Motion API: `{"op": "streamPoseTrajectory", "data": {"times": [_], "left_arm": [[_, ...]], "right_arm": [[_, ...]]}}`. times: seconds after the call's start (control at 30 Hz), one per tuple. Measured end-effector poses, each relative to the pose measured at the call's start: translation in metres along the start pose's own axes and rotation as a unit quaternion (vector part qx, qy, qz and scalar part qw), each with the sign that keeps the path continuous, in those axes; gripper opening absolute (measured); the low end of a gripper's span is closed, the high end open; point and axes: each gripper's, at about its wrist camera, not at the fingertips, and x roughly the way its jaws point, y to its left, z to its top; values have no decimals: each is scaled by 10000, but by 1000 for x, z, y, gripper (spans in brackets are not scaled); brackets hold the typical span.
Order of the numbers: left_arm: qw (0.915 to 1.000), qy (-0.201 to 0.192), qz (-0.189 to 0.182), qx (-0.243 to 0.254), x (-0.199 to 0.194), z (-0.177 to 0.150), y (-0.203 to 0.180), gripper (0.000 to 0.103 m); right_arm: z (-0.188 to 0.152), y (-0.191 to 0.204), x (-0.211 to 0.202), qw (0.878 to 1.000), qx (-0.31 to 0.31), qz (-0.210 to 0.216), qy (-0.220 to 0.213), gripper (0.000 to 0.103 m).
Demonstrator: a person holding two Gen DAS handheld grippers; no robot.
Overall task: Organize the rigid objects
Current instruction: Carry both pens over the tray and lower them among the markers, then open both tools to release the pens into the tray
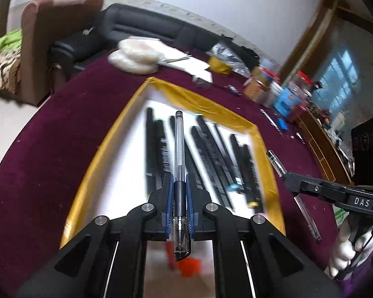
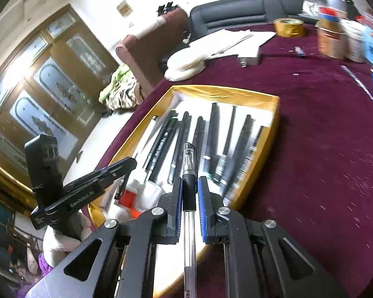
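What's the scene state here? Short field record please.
left gripper: jaws shut on a clear pen, held above the tray
right gripper: jaws shut on a second clear pen
tray: gold-rimmed, white floor, holds a row of black pens
surface: maroon tablecloth
clutter: tape roll, papers at far edge

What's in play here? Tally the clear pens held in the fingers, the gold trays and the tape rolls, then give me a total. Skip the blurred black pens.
Clear pens: 2, left pen in the left gripper, right pen in the right gripper
Gold tray: 1
Yellow tape roll: 1
Total: 4
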Motion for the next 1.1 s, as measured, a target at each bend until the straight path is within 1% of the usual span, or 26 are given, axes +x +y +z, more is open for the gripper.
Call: {"op": "streamPoseTrajectory", "data": {"times": [0.07, 0.17, 0.27, 0.37, 0.47, 0.57, 0.6, 0.63, 0.7, 0.8, 0.9, 1.0, 1.07, 1.1], "left_arm": [[9999, 61, 58, -141, 5, 1, 15, 8], [9995, 123, 141, -268, 12, 5, 27, 9], [9984, 230, -57, -510, 17, 7, 39, 11], [9984, 195, -180, -503, 15, 8, 37, 18], [9982, 68, -322, -500, 8, 6, 36, 30], [9975, -67, -464, -526, -1, 4, 33, 47], [9973, -104, -485, -536, -3, 4, 33, 61], [9973, -151, -476, -536, -6, 4, 32, 69], [9975, -286, -353, -536, -13, 4, 30, 69], [9969, -423, -327, -577, -19, 4, 31, 70], [9966, -500, -225, -611, -24, 4, 29, 70], [9962, -649, -82, -568, -29, 4, 25, 73], [9956, -776, 103, -525, -35, 5, 20, 73], [9945, -891, 305, -462, -39, 6, 15, 73]], "right_arm": [[10, 9, 20, 9999, -15, 7, 123, 11], [21, 15, 39, 9996, 4, -46, 263, 11], [30, 18, 56, 9992, 58, -120, 380, 11], [40, 16, 76, 9983, 268, -155, 490, 11], [48, 7, 88, 9971, 516, -197, 533, 11], [56, -5, 96, 9944, 895, -122, 542, 11], [57, -9, 98, 9935, 1002, -69, 537, 12], [58, -11, 98, 9929, 1060, 8, 533, 12], [59, -14, 94, 9933, 1056, 99, 460, 14], [59, -17, 79, 9945, 1005, 53, 281, 16], [57, -25, 57, 9956, 938, -45, 42, 18], [49, -31, 32, 9965, 773, -206, -226, 18], [40, -29, 15, 9969, 557, -375, -420, 19], [35, -26, 7, 9966, 425, -478, -527, 21]]}}
